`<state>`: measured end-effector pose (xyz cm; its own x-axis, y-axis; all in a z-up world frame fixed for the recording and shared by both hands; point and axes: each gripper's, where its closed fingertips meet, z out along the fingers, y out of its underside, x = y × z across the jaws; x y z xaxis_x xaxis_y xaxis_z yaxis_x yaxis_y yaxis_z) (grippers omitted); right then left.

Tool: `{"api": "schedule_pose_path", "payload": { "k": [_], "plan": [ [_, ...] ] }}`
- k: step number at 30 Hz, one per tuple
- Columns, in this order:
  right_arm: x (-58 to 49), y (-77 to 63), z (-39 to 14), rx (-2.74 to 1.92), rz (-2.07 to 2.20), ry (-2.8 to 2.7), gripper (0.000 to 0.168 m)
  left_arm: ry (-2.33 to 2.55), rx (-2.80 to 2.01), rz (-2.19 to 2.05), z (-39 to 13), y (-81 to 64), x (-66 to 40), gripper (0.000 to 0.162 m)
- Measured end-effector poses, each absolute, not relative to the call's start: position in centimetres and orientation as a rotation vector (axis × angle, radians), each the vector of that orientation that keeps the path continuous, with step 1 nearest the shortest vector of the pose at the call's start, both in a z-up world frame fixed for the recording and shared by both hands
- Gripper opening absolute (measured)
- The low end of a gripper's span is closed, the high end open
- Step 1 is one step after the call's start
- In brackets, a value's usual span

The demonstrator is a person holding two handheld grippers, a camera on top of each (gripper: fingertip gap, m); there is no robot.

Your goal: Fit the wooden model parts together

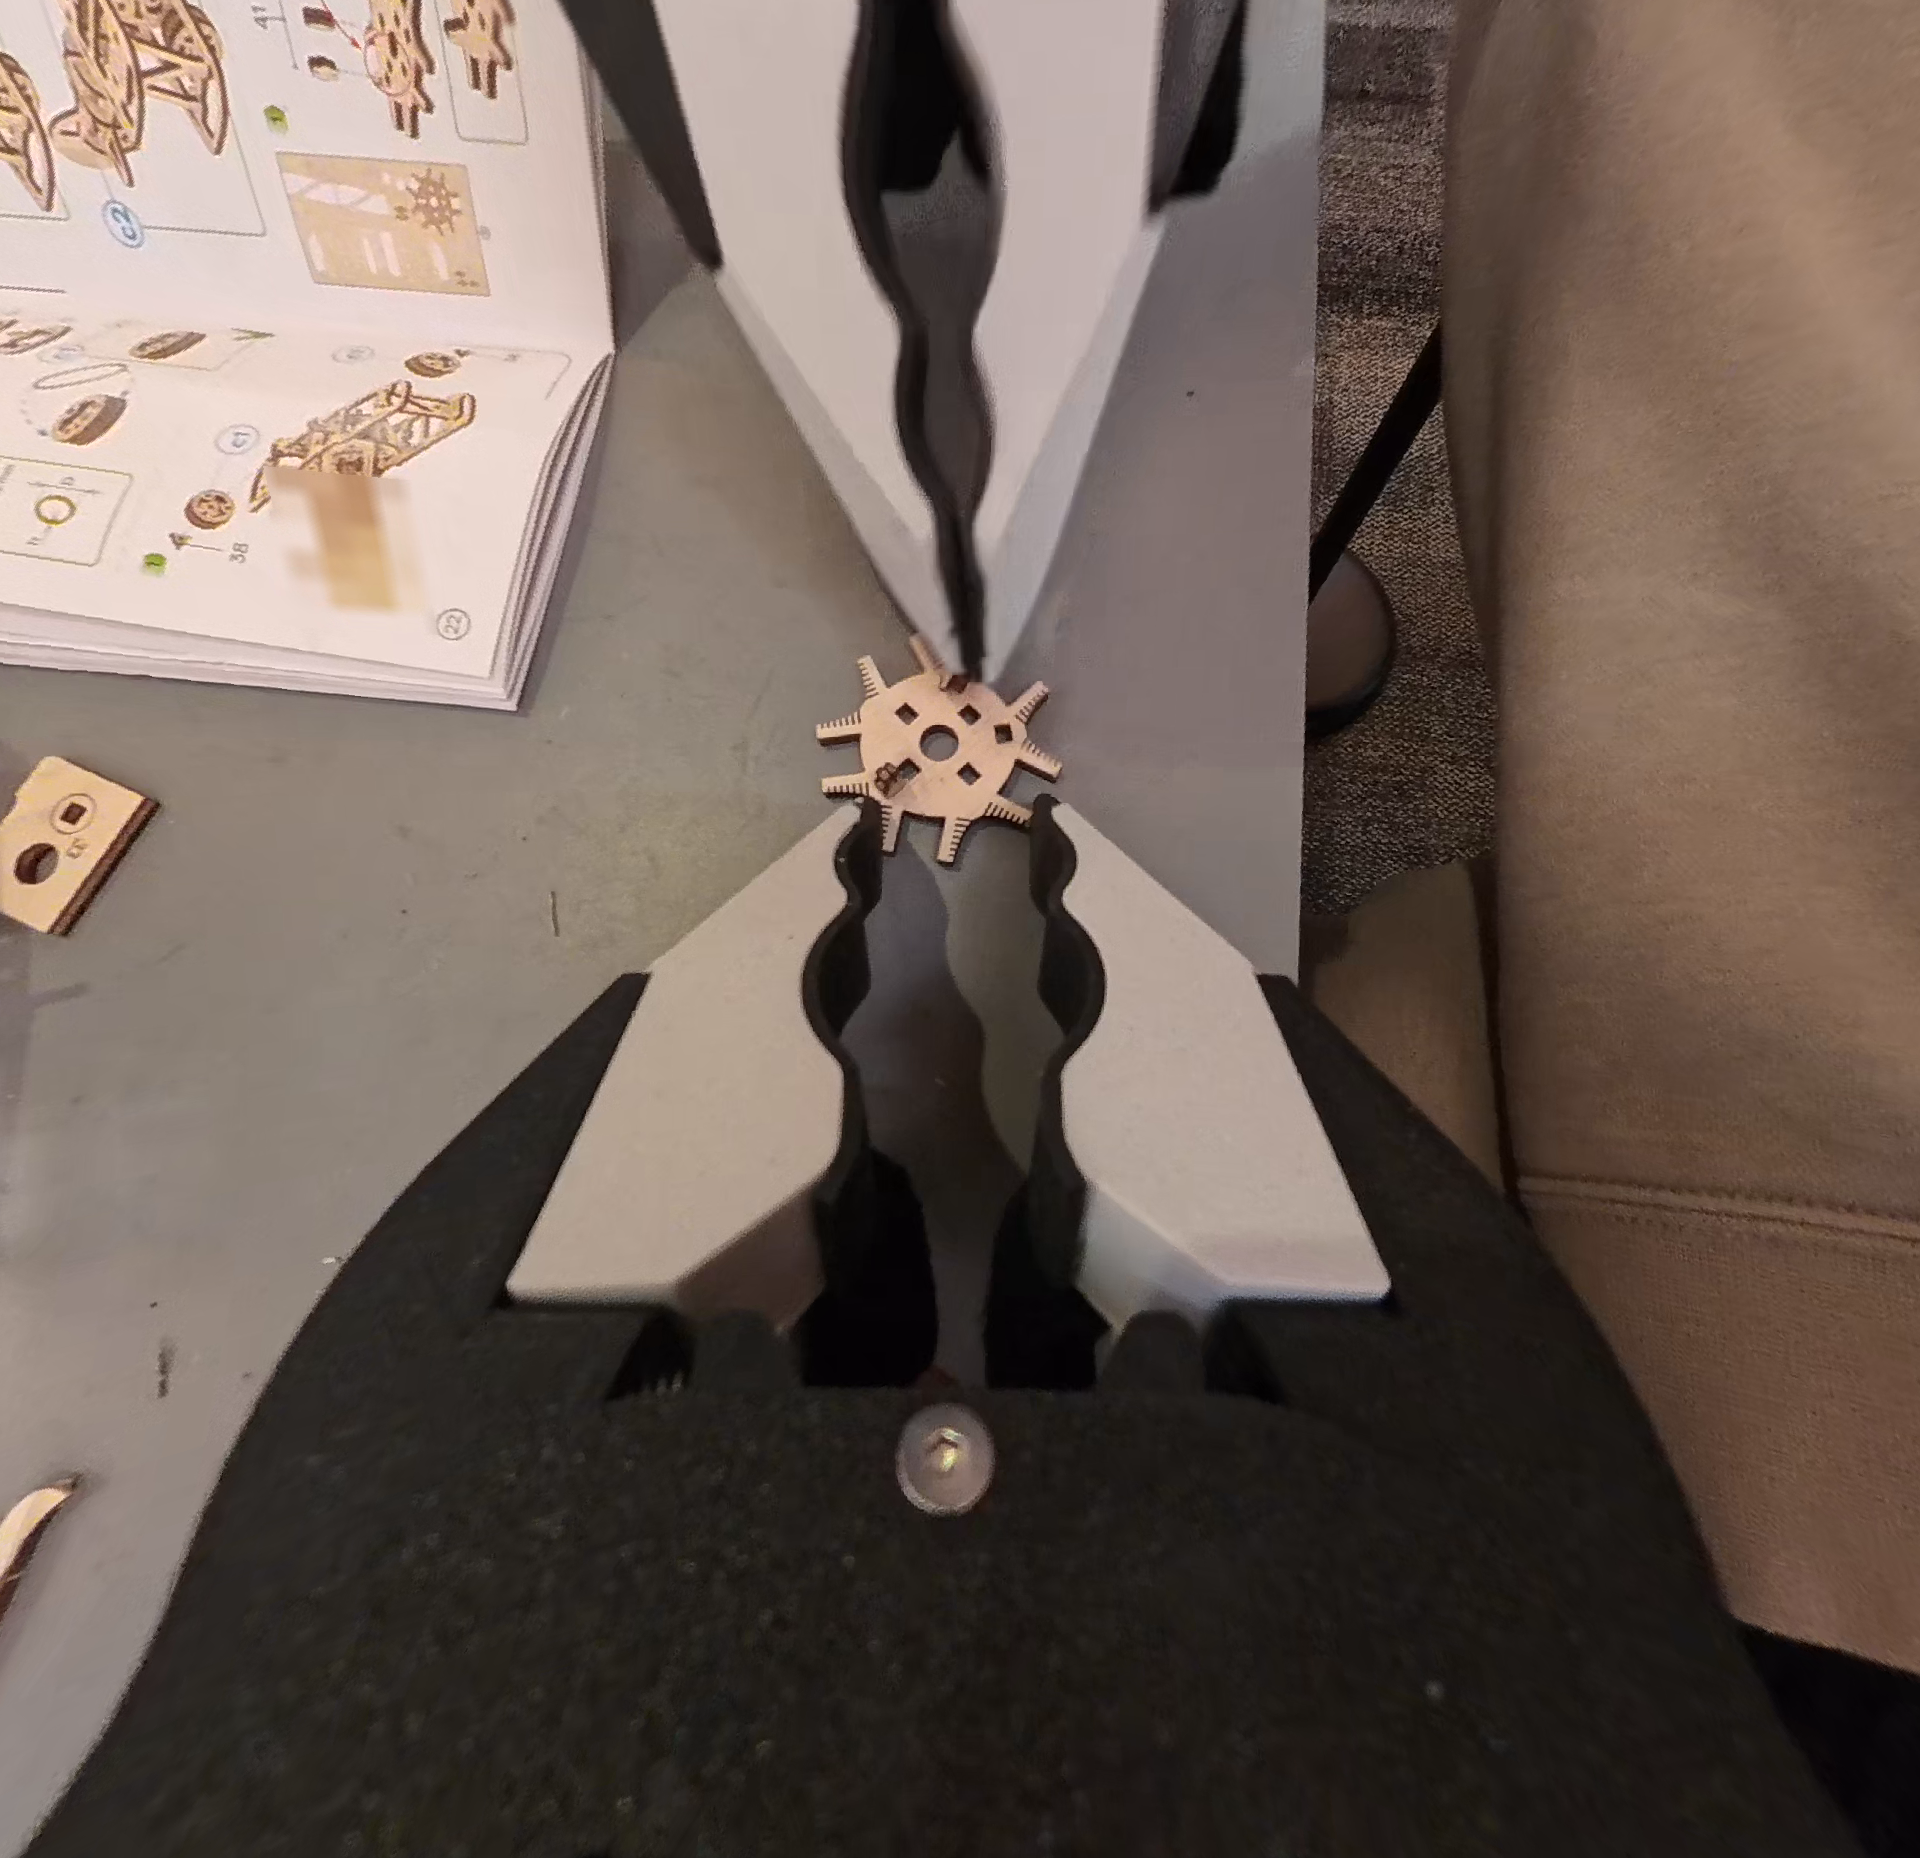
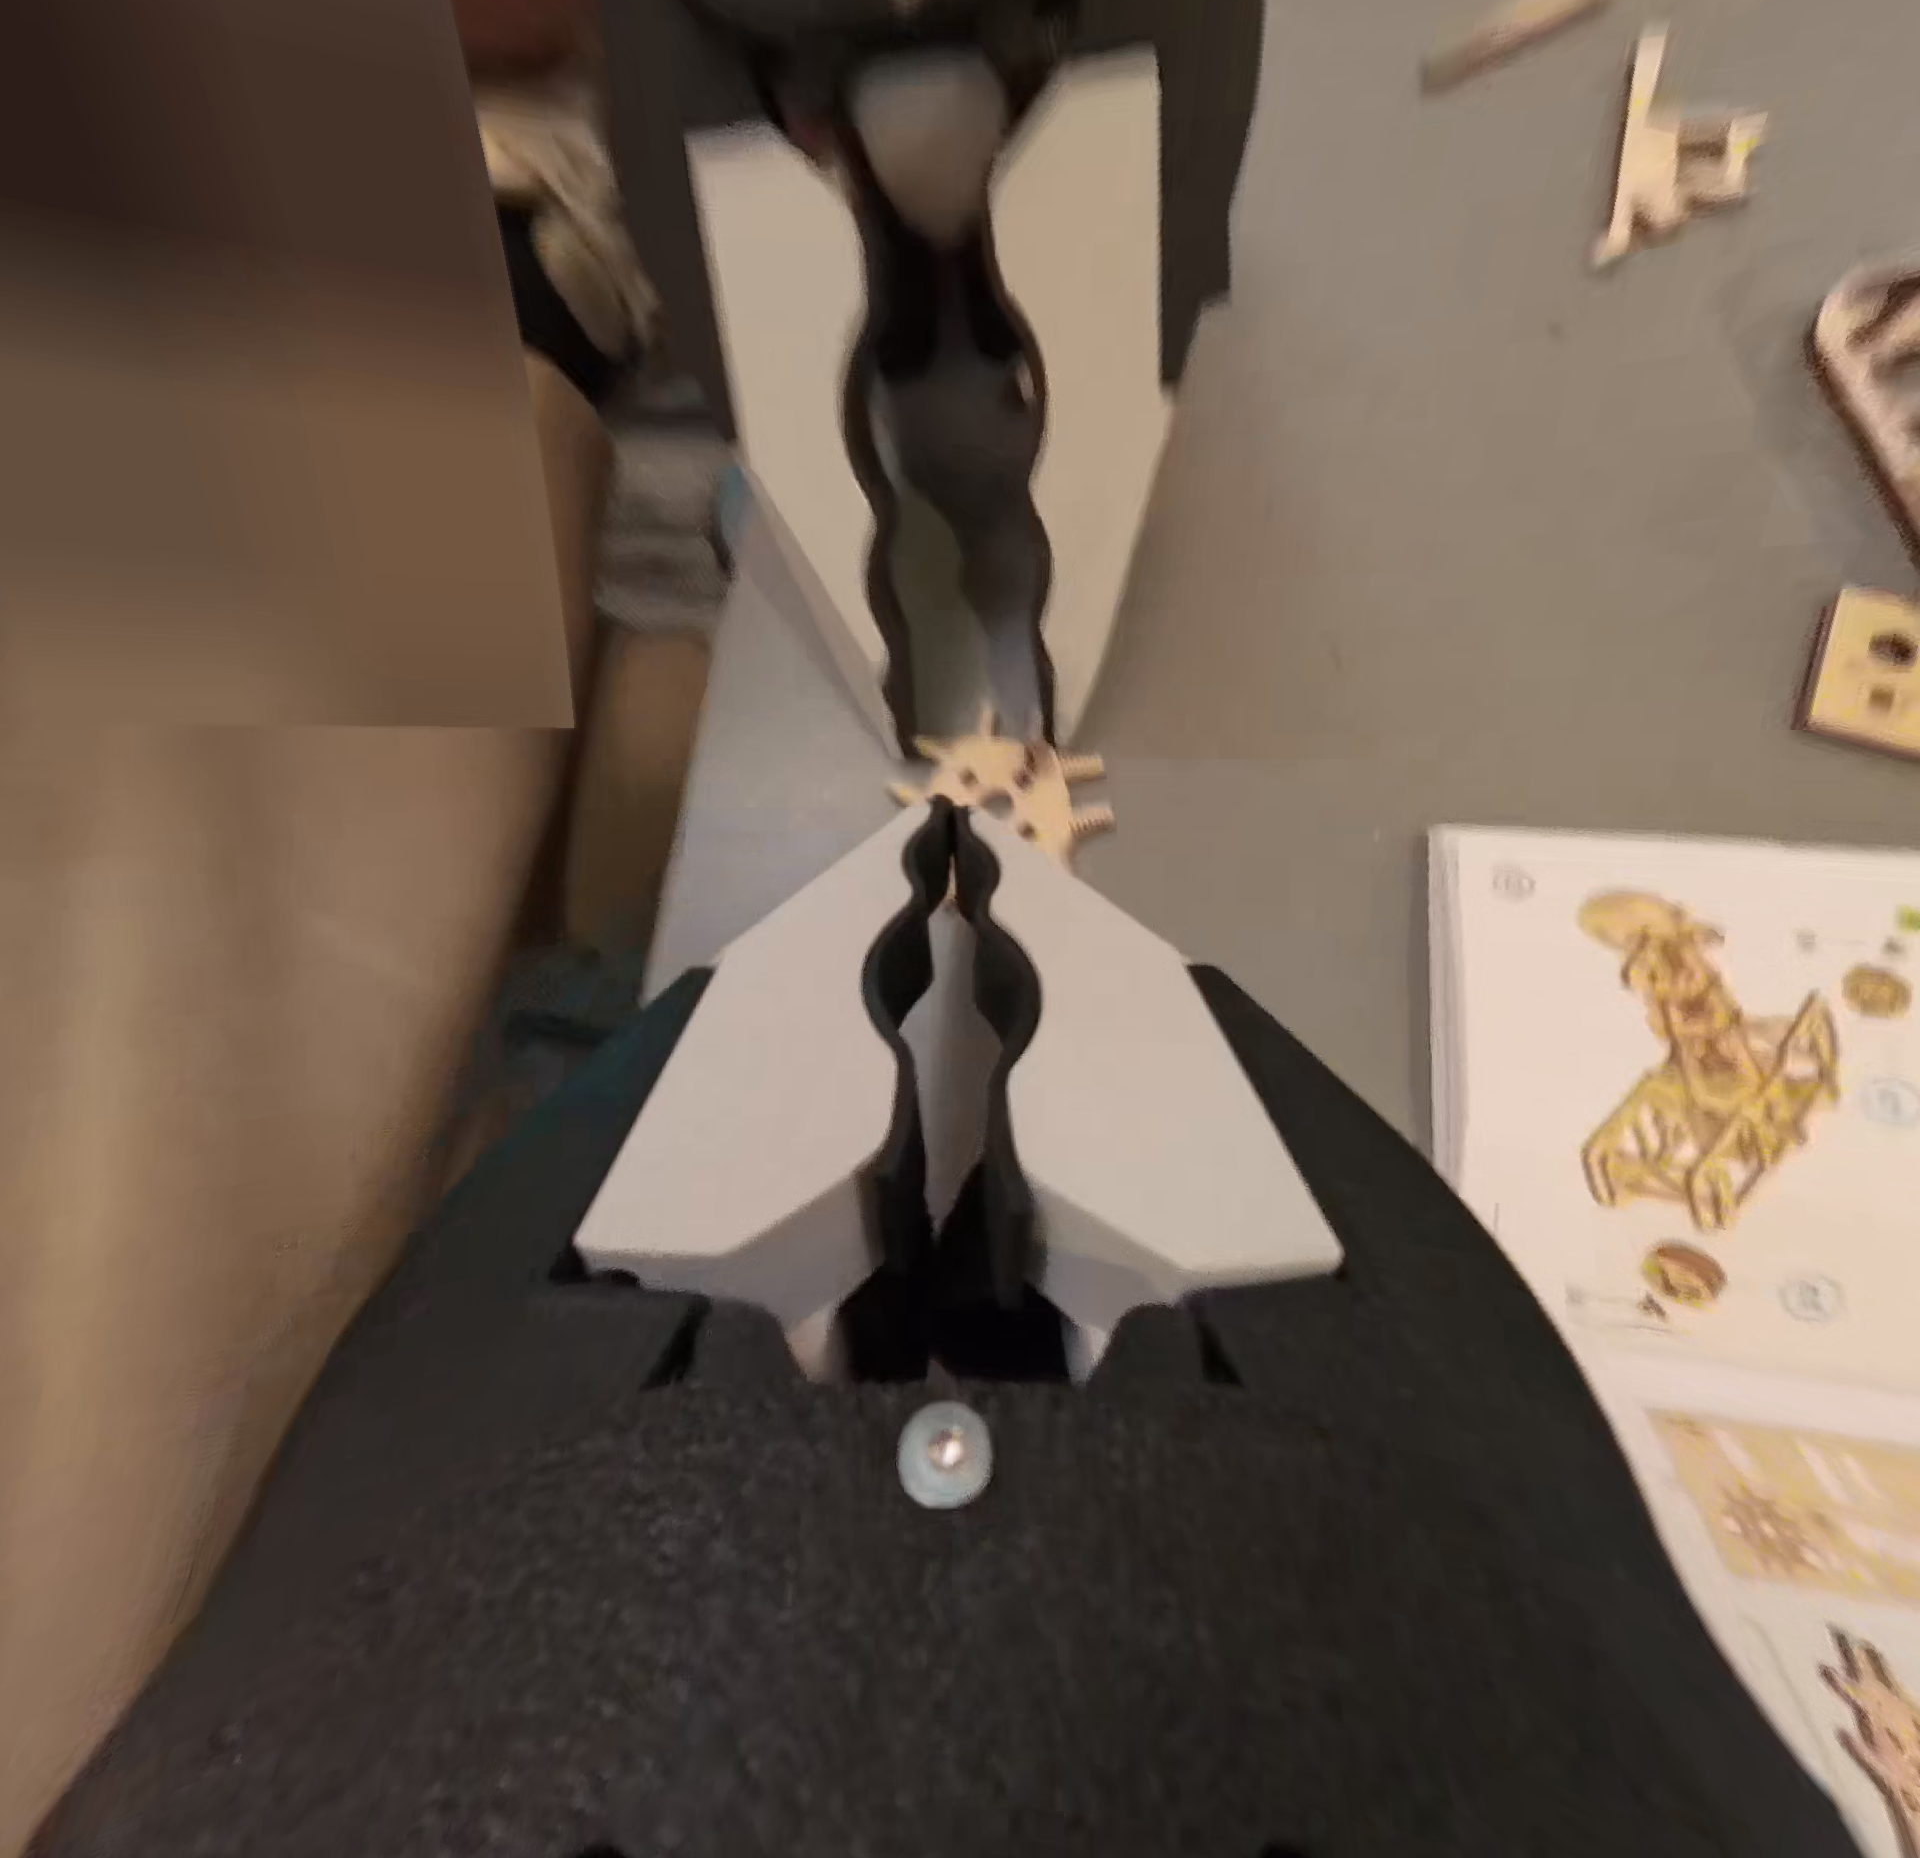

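Observation:
A small wooden gear wheel (image 1: 935,754) with comb-like spokes and square holes is held above the grey table (image 1: 364,1029). My left gripper (image 1: 956,826) is shut on its lower spokes. My right gripper (image 1: 961,655) comes in from the far side. It is shut on a tiny wooden peg (image 1: 951,682) and touches it to the gear's top edge. In the right wrist view my right gripper (image 2: 951,832) pinches the peg (image 2: 954,878), a thin sliver between the tips. The gear (image 2: 997,785) sits just beyond, in the left gripper (image 2: 971,743).
An open instruction booklet (image 1: 291,354) lies at the back left of the table; it also shows in the right wrist view (image 2: 1683,1185). A small wooden plate with holes (image 1: 68,842) and other loose wooden parts (image 2: 1683,146) lie around. A person in beige clothing (image 1: 1683,769) is at the table's edge. Only a small space, under 4 cm, lies between the two pairs of fingers.

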<state>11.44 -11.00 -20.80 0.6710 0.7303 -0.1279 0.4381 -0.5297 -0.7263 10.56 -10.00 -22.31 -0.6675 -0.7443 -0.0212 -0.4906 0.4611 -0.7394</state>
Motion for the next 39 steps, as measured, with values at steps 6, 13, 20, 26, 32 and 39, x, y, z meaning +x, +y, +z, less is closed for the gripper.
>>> {"api": "schedule_pose_path", "payload": {
  "k": [6, 13, 20, 26, 32, 39],
  "plan": [
    [10.1, -11.1, -19.0, -2.132, 0.639, -0.884, 0.0, 2.374, -1.046, -1.037, -22.3, -10.0, 10.6, 0.027],
    [10.1, -10.9, -18.1, -2.107, 0.731, -0.82, 0.0, 2.375, -1.041, -1.036, -22.3, -10.1, 10.5, 0.027],
    [9.8, -11.2, -18.6, -2.124, 0.709, -0.86, 0.0, 2.376, -1.045, -1.039, -22.3, -10.1, 10.6, 0.027],
    [10.7, -10.9, -19.4, -2.175, 0.685, -0.829, 0.0, 2.375, -1.044, -1.037, -22.3, -10.1, 10.6, 0.027],
    [11.7, -11.0, -20.8, -2.255, 0.654, -0.807, 0.0, 2.376, -1.04, -1.037, -22.3, -10.1, 10.6, 0.027],
    [11.1, -11.3, -20.3, -2.225, 0.711, -0.81, 0.0, 2.378, -1.039, -1.038, -22.3, -10.1, 10.6, 0.027]
  ]
}}
